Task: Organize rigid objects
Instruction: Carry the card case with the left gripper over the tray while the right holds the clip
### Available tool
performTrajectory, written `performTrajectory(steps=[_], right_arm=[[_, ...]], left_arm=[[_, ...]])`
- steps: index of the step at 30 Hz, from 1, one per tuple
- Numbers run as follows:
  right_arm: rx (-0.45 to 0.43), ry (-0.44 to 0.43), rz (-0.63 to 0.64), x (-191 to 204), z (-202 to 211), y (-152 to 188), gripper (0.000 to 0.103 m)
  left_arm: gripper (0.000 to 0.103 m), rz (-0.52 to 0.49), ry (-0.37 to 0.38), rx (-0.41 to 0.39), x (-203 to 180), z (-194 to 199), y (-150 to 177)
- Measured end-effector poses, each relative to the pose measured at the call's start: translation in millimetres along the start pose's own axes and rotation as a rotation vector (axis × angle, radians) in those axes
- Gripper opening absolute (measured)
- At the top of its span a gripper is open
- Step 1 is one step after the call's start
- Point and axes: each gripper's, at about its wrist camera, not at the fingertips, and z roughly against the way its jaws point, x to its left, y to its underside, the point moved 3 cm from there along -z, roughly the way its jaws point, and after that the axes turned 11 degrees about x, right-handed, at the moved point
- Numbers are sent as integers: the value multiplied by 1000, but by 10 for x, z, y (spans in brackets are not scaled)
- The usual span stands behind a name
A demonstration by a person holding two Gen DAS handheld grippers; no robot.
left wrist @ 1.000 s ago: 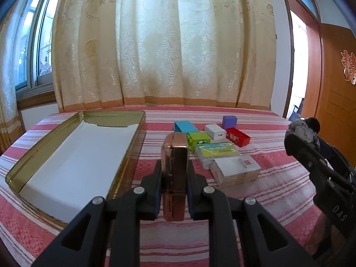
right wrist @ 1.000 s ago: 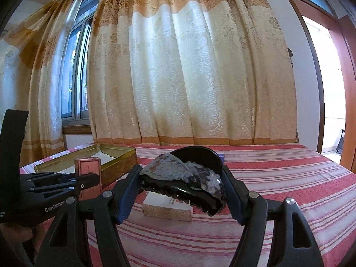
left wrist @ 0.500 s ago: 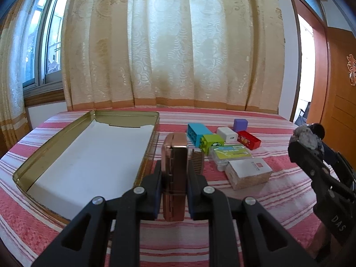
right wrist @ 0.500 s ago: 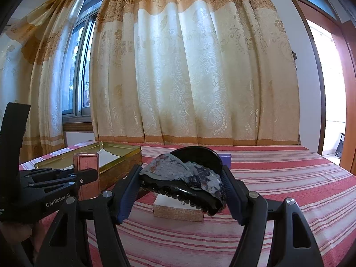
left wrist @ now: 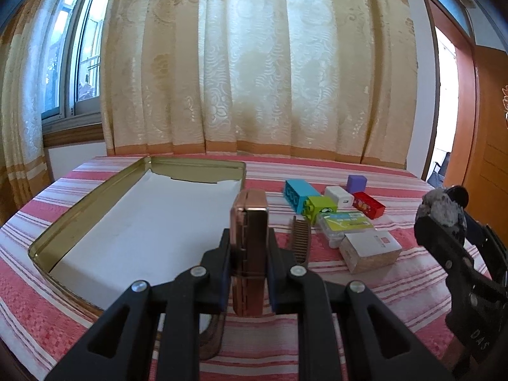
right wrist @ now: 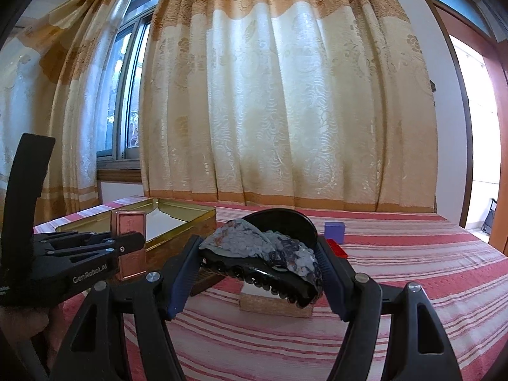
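Copper-coloured flat metal case (left wrist: 248,247) stands upright in the centre of the frame, clamped by the left tool (left wrist: 248,273), just right of the open gold tin tray with white lining (left wrist: 95,209). The right tool (right wrist: 258,273) grips a black hair claw with grey sequins (right wrist: 263,250) above the red striped desk (right wrist: 397,273). Small coloured boxes (left wrist: 336,203) lie in the centre right.

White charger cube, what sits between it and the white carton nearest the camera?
In the left wrist view, the clear flat case lies between the white charger cube and the white carton.
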Motion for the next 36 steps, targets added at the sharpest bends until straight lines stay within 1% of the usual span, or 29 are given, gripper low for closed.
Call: performTrajectory(steps=[9,16,20,23,26,29,36], right_arm=[[-3,-19,24,169,-24,-4,71],[-7,-34,42,273,-36,-2,71],[2,-41,27,254,-55,-12,71],[8,-45,16,237,-67,-18,71],[12,-44,18,247,-74,-23,71],[11,-43,21,252,-72,-22,71],[7,-43,22,259,-63,-20,71]], left_arm=[[16,11,5,0,74,2,-1],[17,-9,13,-14,91,32,4],[16,-29,21,-37,61,64,14],[16,-29,14,-56,79,85,14],[17,-25,31,-56,106,75,2],[16,-34,28,-58,92,74,8],[16,-35,52,-82,103,145,16]])
